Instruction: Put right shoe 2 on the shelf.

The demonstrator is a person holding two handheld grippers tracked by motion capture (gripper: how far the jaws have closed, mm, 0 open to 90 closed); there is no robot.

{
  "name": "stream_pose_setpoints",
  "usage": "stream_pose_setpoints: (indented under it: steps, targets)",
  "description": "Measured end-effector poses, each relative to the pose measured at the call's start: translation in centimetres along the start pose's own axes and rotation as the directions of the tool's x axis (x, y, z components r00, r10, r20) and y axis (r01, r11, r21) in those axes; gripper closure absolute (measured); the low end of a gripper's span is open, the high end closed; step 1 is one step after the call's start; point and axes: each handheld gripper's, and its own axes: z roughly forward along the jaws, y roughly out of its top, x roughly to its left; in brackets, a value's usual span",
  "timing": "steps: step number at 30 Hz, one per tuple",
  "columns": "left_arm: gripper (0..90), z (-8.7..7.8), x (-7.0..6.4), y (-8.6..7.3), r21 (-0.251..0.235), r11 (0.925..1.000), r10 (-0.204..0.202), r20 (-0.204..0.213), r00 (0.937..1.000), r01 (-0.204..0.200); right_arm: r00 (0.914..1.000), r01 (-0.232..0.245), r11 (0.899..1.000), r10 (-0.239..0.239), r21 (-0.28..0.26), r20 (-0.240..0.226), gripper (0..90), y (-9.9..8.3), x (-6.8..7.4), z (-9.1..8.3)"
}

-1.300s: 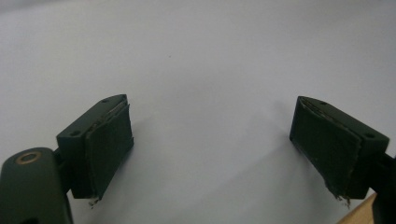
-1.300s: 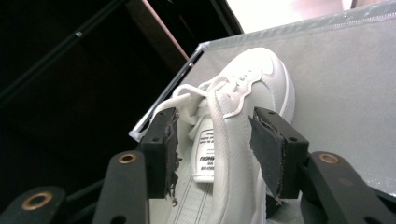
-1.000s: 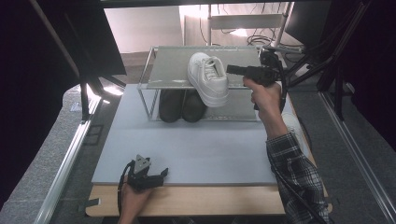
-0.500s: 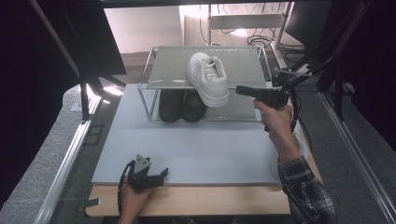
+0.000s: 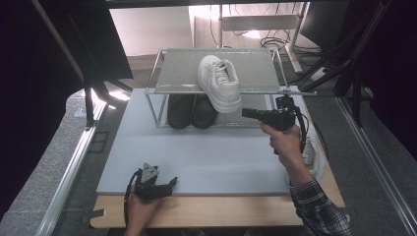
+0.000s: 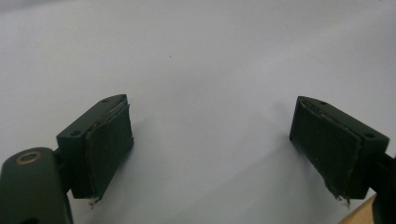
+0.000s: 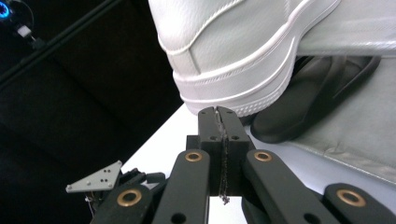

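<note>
Light entered from the bright rear of the high view, where the floor behind the rack (image 5: 216, 73) glared; both flanks were nearly black. The grey mat (image 5: 206, 152) on the bench was evenly lit with soft shadows. In the left gripper view the pads (image 6: 109, 140) cast faint shadows and looked slightly soft. In the right gripper view the white shoe (image 7: 243, 51) was bright against a dark, unfocused background.

1. white sneaker (image 5: 220, 82): smooth leather-look upper, fine grain, ribbed rubber sole.
2. rack (image 5: 167, 69): thin shiny metal wire frame, matt grey shelf.
3. black shoes (image 5: 191, 111) at its 6 o'clock: matt.
4. table (image 5: 221, 210): pale wood edge.
5. mat (image 5: 206, 152): smooth matt grey.
</note>
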Motion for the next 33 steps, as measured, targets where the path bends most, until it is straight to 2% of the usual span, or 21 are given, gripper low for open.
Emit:
stream_pose_setpoints:
  steps: [12, 15, 19, 33]
  targets:
    - [12.7, 0.0, 0.0, 0.0, 0.0, 1.0, 0.0, 0.001, 1.0, 0.0, 0.9995, 0.012, 1.0, -0.012, 0.013, 0.028, 89.6, -0.1, -0.2, 1.9]
    - [12.7, 0.0, 0.0, 0.0, 0.0, 1.0, 0.0, 0.001, 1.0, 0.0, 1.0, 0.001, 1.0, -0.001, 0.0, 0.01, 89.7, -0.1, -0.4, 2.0]
    - [12.8, 0.0, 0.0, 0.0, 0.0, 1.0, 0.0, 0.001, 1.0, 0.0, 1.0, -0.001, 1.0, 0.001, 0.0, 0.008, 89.7, -0.1, -0.5, 2.2]
    - [12.7, 0.0, 0.0, 0.0, -0.001, 1.0, -0.002, 0.002, 1.0, 0.002, 0.9999, -0.007, 1.0, 0.007, 0.012, 0.012, 89.7, 0.5, -0.4, 4.8]
